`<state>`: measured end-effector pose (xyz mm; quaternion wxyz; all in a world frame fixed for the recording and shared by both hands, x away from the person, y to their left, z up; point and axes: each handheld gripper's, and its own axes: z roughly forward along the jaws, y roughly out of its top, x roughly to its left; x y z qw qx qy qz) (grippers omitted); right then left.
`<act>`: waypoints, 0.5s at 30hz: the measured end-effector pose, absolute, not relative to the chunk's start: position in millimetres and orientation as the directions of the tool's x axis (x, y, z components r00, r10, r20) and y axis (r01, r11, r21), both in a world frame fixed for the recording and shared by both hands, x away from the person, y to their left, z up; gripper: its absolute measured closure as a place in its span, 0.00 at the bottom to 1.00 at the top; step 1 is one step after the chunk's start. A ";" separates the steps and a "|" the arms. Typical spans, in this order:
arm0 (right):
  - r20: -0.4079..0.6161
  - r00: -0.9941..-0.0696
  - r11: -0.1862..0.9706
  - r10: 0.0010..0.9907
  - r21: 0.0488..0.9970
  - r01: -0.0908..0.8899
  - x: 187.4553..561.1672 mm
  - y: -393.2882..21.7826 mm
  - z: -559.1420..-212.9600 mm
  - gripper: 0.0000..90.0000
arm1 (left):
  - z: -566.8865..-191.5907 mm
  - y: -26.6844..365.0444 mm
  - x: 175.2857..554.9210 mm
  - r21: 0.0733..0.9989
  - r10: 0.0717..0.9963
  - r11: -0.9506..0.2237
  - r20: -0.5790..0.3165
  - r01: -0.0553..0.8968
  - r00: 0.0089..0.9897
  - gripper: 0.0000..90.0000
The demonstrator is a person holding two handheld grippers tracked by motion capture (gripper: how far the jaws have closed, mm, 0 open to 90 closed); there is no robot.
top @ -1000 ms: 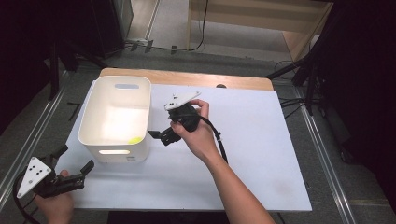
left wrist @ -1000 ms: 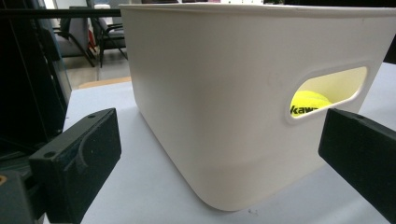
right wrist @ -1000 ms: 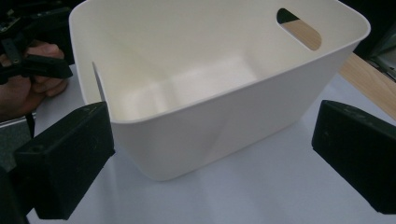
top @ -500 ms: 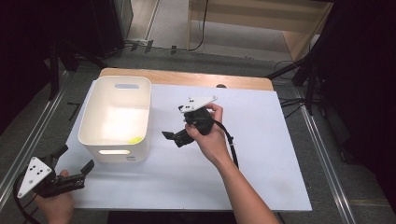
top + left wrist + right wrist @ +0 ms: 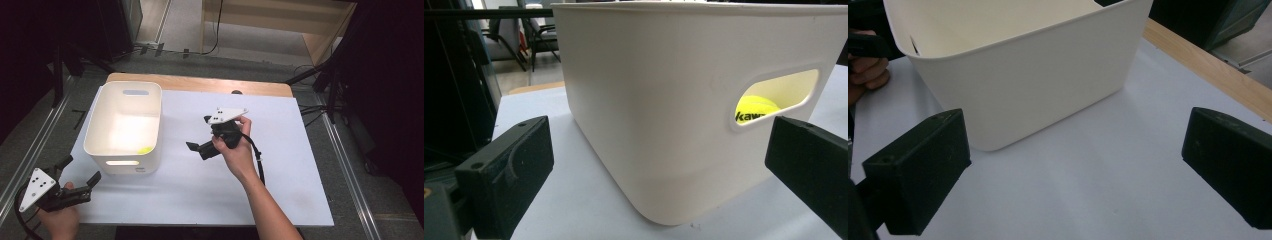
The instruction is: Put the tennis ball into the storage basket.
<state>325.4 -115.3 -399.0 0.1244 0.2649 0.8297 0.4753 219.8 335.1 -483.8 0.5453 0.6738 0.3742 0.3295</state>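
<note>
Nearest the person, the left gripper (image 5: 79, 176) sits at the table's front left corner, jaws spread wide with nothing between them, aimed at the near short wall of the white bin (image 5: 106, 153). Through the handle slot in that wall, the left gripper view shows a yellow tennis ball (image 5: 756, 109) lying inside the bin near that end. Bare white table (image 5: 200, 200) runs along the whole front edge, so the near strip is open.

Farther in, the right gripper (image 5: 198, 148) is held over the middle of the table in the person's right hand (image 5: 235, 150), jaws also wide apart and empty, pointing left toward the bin's long side wall. A clear band of table lies between them. Open surface stretches to the right edge. Beyond the bin, a wooden strip (image 5: 200, 84) borders the far edge.
</note>
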 end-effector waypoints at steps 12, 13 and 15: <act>0.045 -0.808 0.393 0.587 0.857 0.333 321.1 -134.6 -408.9 0.00 | -483.8 335.2 219.6 0.981 0.865 -0.125 0.036 0.146 0.501 0.00; 0.045 -0.806 0.391 0.590 0.857 0.335 320.9 -136.5 -409.9 0.00 | -483.8 335.3 219.7 0.981 0.864 -0.126 0.037 0.146 0.502 0.00; 0.046 -0.803 0.388 0.594 0.858 0.337 320.1 -140.6 -411.4 0.00 | -483.9 335.1 219.7 0.981 0.865 -0.126 0.037 0.145 0.501 0.00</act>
